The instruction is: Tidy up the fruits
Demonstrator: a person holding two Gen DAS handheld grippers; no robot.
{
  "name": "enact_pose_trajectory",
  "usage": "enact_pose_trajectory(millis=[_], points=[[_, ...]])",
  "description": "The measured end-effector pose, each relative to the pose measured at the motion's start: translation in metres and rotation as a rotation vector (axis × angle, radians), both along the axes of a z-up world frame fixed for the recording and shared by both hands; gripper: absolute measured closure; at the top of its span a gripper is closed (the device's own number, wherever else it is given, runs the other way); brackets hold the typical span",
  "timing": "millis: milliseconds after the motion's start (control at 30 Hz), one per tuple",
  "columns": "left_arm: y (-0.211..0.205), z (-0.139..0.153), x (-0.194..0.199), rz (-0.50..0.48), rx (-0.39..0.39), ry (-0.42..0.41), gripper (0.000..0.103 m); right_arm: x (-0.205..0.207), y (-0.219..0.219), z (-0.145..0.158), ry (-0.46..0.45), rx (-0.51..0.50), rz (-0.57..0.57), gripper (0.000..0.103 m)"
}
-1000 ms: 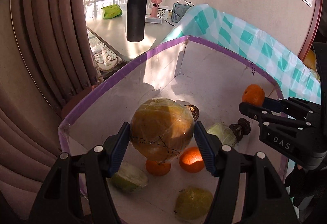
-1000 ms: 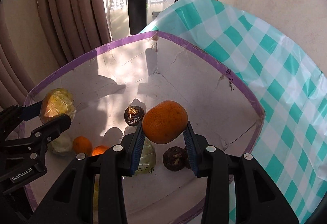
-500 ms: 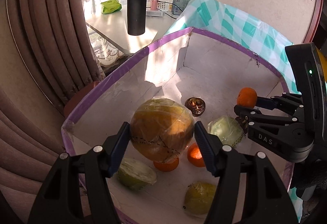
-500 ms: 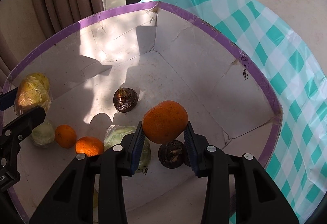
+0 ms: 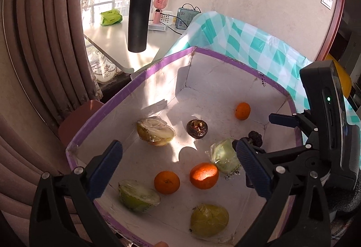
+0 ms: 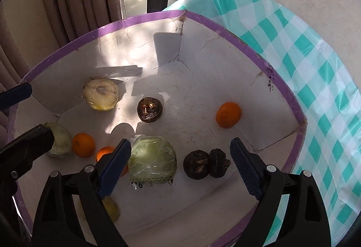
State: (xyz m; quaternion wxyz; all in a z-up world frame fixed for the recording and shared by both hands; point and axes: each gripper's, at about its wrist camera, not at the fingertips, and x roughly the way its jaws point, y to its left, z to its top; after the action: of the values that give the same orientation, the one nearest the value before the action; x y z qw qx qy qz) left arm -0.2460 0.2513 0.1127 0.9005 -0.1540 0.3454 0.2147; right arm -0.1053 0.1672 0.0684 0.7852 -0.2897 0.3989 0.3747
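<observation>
Both tools hang over a white cardboard box with a purple-taped rim, jaws spread wide and holding nothing. The left gripper hovers above the near left corner; the right gripper hovers above the near right side. All the fruit lies loose on the box floor, which suggests the box is the collecting place.

A plastic-wrapped yellow half-fruit rests by the left wall, beside a dark brown round fruit at mid-floor. A small orange mandarin sits alone near the right wall. A wrapped pale green fruit lies near the middle front, just left of two dark wrinkled fruits that touch each other. Two more orange mandarins sit side by side toward the near left, with a wrapped green half-fruit and a yellow-green wrapped fruit nearer still.

Open floor remains at the far corner and along the right wall. The rim stands tall on every side, so withdrawal probably calls for a straight lift. A teal-and-white checked cloth drapes just outside the right wall.
</observation>
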Motion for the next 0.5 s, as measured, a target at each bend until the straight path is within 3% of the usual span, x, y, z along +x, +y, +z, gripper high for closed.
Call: enact_pose_trajectory(millis=[100,200,300,500], points=[[-0.006,0.004,-0.001,0.084,0.096,0.039,0.002,-0.004,-0.005,-0.001,0.022,-0.006,0.007,0.017],[-0.005,0.006,-0.001,0.135,0.125,0.058,0.002,-0.011,-0.007,-0.006,0.006,-0.049,0.015,0.017],[0.002,0.001,0.001,0.116,0.058,0.075,0.002,-0.017,-0.005,-0.009,-0.005,-0.082,0.024,0.017],[0.016,-0.015,0.013,0.021,-0.155,0.120,0.002,-0.020,-0.001,-0.017,0.013,-0.147,0.025,0.017]])
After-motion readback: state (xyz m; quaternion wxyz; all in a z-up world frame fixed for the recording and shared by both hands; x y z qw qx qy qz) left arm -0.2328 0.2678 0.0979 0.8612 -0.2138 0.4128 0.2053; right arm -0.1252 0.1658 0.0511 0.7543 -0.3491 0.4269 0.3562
